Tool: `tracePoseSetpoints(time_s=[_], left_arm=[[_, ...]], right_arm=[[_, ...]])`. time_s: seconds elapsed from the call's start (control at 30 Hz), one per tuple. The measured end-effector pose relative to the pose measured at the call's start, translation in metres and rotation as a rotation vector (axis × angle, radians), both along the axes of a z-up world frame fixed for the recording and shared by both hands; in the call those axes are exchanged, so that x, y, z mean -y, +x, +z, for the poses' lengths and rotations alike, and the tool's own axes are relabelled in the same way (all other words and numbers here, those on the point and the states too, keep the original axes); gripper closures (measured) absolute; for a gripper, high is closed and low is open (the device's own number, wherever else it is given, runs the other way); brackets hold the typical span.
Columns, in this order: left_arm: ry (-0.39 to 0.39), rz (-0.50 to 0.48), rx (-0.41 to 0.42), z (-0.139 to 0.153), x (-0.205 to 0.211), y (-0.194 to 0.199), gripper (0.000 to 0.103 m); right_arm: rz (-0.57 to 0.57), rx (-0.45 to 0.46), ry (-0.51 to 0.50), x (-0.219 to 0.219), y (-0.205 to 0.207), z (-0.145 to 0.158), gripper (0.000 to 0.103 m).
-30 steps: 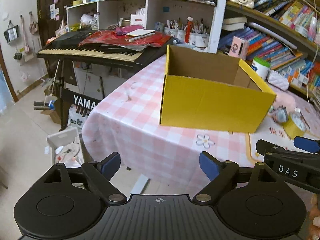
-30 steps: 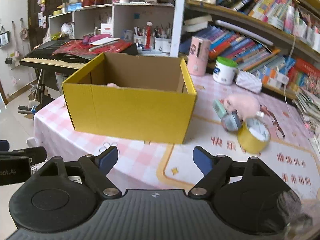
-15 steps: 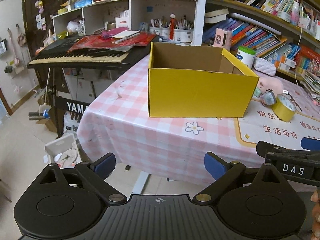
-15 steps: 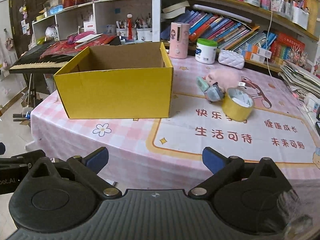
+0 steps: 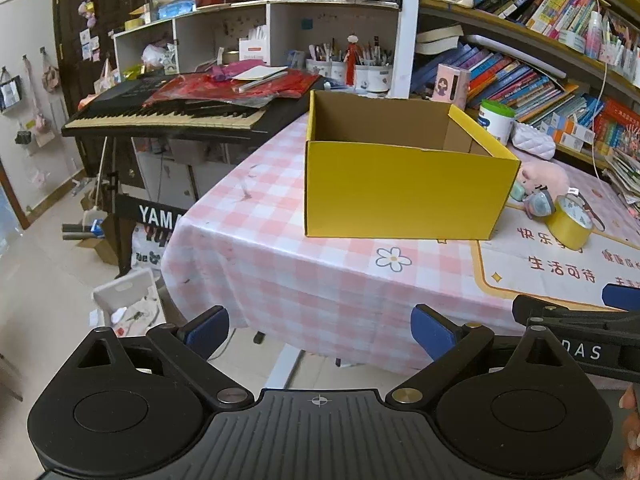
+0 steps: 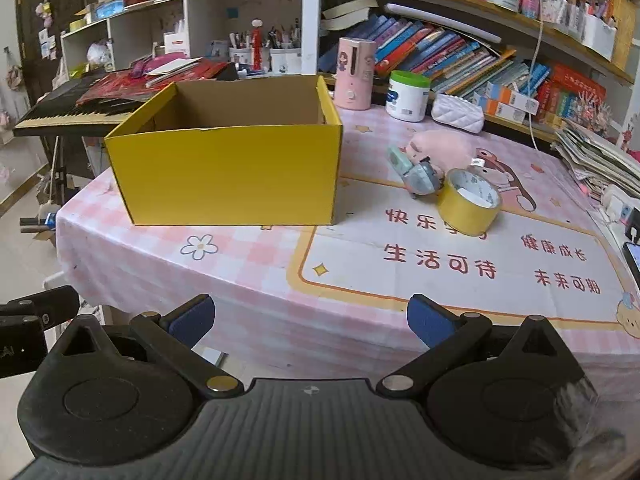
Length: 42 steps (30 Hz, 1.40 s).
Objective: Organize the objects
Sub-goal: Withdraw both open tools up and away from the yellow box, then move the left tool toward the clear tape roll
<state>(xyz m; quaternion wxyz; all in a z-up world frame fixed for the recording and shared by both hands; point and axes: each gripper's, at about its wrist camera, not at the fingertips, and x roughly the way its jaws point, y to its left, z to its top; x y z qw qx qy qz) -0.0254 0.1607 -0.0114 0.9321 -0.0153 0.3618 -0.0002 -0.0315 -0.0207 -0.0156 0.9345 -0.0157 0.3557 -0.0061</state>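
Both grippers backed off from yellow box (image 6: 228, 168) | left gripper (image 5: 320, 330) wide open, empty | right gripper (image 6: 310, 320) wide open, empty

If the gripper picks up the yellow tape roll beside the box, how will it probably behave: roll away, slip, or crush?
The yellow tape roll lies flat on the mat, so a push would probably slide it, not roll it. Its smooth glossy side may slip between pads. The open core suggests it is light and fairly stiff. The right gripper is open and holds nothing.
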Motion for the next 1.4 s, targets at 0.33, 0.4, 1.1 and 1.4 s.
tracePoseSetpoints(time_s=[0.33,0.4,1.1,1.4], left_arm=[[-0.027,-0.034,-0.019,-0.004,0.013,0.004,0.004],[-0.033,-0.062,-0.020,-0.006,0.020,0.006,0.004],[-0.039,-0.333,-0.054,-0.014,0.127,0.037,0.004],[-0.030,-0.338,-0.058,-0.012,0.169,0.064,0.004]], right_arm=[[-0.012,-0.003,-0.031,0.006,-0.005,0.000,0.000],[-0.033,-0.004,-0.034,0.012,-0.008,0.000,0.000],[-0.315,-0.030,-0.042,0.113,-0.024,-0.005,0.000],[-0.335,-0.051,-0.033,0.158,0.004,-0.006,0.000]])
